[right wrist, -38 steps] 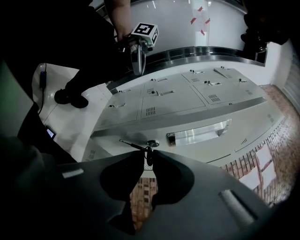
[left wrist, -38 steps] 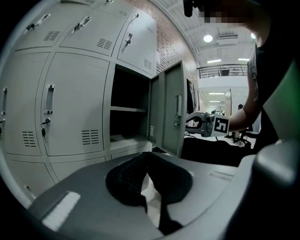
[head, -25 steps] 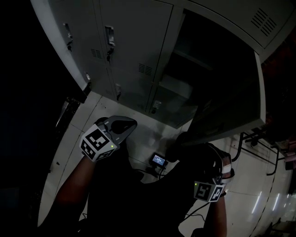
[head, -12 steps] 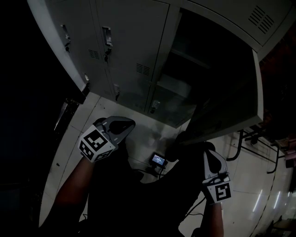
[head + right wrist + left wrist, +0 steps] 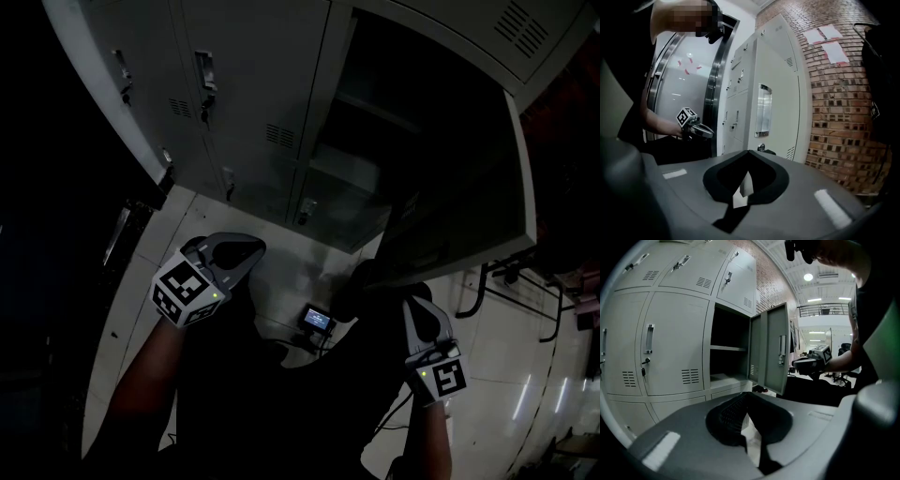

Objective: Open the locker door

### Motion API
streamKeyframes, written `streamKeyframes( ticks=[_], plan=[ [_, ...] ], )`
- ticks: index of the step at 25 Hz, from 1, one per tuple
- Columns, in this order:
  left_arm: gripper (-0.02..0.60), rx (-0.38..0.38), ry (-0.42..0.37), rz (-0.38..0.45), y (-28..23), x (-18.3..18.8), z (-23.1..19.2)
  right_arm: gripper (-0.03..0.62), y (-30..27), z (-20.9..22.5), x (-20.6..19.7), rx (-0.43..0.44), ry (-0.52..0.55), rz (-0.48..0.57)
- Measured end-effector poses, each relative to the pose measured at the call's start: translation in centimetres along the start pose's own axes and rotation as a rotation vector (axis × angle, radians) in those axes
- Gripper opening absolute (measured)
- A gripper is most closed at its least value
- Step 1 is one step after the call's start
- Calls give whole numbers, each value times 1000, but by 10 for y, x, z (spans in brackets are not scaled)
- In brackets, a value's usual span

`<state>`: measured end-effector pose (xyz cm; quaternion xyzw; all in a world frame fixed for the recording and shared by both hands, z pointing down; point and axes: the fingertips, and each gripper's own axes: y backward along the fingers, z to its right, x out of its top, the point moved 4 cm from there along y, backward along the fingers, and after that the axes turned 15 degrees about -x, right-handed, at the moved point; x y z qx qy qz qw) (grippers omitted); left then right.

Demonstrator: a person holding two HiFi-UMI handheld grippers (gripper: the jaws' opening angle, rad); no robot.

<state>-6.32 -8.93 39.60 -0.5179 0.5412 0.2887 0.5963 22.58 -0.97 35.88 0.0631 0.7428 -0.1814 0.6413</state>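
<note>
Left tongs (image 5: 253, 249) and right tongs (image 5: 412, 307) hang low, shut.

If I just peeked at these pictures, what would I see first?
First you'd see the locker door standing wide open in the wall of grey lockers, with a dark compartment and a shelf behind it. Next come the two tools with black-and-white square markers, low in the head view: the left gripper and the right gripper. Both have their jaws together and hold nothing.

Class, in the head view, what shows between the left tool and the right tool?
Head view: a small lit screen sits between the left tool and the right tool.
</note>
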Motion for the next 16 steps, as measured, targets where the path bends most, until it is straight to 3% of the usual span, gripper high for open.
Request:
streamKeyframes(
  ticks=[16],
  plan=[
    [11, 1, -5, 4, -1, 2, -2, 2, -5, 2, 3, -2, -15, 8]
  ],
)
